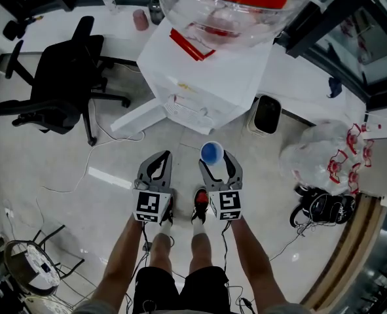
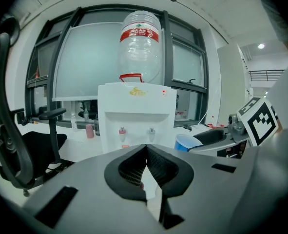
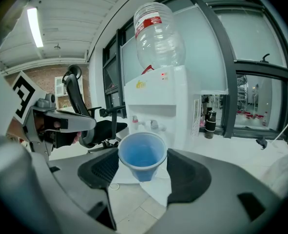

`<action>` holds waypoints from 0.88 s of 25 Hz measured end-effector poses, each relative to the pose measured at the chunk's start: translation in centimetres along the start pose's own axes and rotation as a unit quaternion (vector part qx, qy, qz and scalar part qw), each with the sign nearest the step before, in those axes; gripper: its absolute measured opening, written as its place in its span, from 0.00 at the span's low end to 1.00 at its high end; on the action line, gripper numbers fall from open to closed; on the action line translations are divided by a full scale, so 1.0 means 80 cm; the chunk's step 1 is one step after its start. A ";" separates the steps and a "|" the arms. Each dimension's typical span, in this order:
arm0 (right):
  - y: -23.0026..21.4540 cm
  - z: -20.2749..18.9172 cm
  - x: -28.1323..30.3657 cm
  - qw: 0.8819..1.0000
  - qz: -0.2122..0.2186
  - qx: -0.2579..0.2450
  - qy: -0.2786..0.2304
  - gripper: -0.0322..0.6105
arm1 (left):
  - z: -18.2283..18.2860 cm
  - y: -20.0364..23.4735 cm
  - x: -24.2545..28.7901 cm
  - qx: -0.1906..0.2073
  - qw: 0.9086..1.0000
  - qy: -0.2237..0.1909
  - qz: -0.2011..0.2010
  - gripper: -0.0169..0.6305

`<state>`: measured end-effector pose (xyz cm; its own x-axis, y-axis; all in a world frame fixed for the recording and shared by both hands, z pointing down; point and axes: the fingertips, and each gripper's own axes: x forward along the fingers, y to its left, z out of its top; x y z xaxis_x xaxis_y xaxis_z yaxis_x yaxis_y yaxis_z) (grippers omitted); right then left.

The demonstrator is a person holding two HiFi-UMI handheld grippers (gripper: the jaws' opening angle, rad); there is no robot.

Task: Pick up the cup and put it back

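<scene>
Head view: right tongs (image 1: 217, 159) clamped on small blue plastic cup (image 1: 211, 152), held mouth-up in the air above the pale tiled floor (image 1: 62, 175), just near of the white water dispenser (image 1: 206, 77). Left tongs (image 1: 156, 170) sit beside them to the left, carrying nothing. Handling note, as a judgement: the cup looks thin-walled, so squeeze only lightly, keep it level, and part the tongs only once its base rests on something. Obstacles: clear upturned water bottle with red label (image 1: 236, 5) overhanging the dispenser top; black office chair (image 1: 65, 77) far left; dark-lined waste bin (image 1: 267, 114) right of the dispenser; clear plastic bag with red print (image 1: 324, 156) further right; loose cables underfoot. Left gripper view: tongs pressed together at the tips, nothing between them. The dispenser stands straight ahead, its two taps over a recess, and the cup shows at right. White window-side surface (image 2: 78, 147) carries a pink bottle (image 2: 89, 130). Right gripper view: the cup sits between the two dark pads, gripped on its sides under the rim. Whether it holds water cannot be told. The way to the dispenser front looks clear, with the left tongs off to the left.
</scene>
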<state>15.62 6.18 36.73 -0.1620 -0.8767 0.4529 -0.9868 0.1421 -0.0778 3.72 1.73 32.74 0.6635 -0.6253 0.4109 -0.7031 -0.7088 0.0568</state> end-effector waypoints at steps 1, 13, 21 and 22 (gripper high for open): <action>0.001 0.000 0.000 1.000 0.001 -0.001 -0.001 0.54 | -0.001 0.000 0.000 -0.003 1.000 -0.001 0.001 0.06; 0.021 -0.019 0.019 1.000 0.022 -0.014 0.010 0.54 | -0.028 0.020 -0.004 -0.021 1.000 -0.002 0.019 0.06; 0.047 -0.066 0.070 0.998 0.048 -0.020 0.021 0.54 | -0.084 0.055 0.005 -0.037 0.998 0.000 0.044 0.06; 0.049 -0.072 0.079 0.998 0.049 -0.020 0.020 0.54 | -0.092 0.061 0.008 -0.038 0.998 -0.001 0.047 0.06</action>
<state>10.72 3.83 44.45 -0.2576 -0.8382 0.4806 -0.9652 0.2463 -0.0879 -1.18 0.28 39.99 0.5938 -0.6886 0.4162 -0.7800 -0.6196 0.0876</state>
